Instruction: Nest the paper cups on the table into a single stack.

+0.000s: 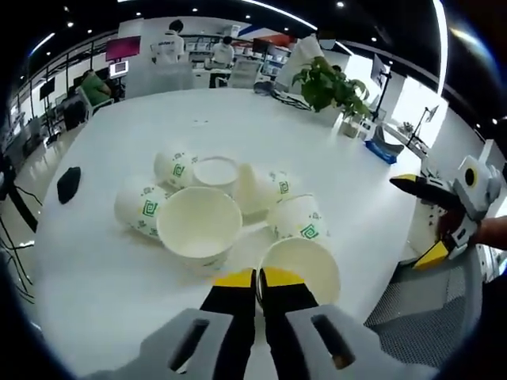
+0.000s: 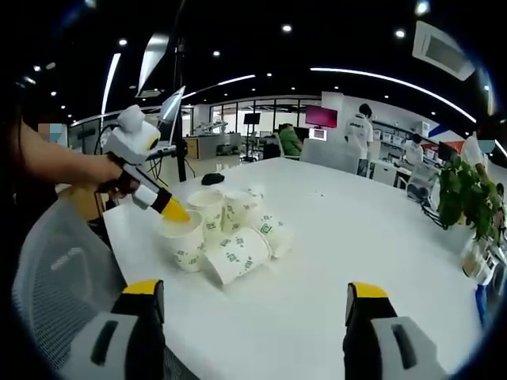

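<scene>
The left gripper (image 1: pixel 257 279) is clenched on the rim of the nearest cup (image 1: pixel 299 265), at the edge of the white table (image 1: pixel 95 269). The right gripper (image 2: pixel 256 305) hangs released. Beyond, the other cups (image 1: pixel 207 202) lie clustered, a plant (image 1: pixel 329 85) farther back

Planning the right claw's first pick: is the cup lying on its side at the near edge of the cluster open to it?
Probably yes. The right claw is open, with bare table between it and that cup.
</scene>
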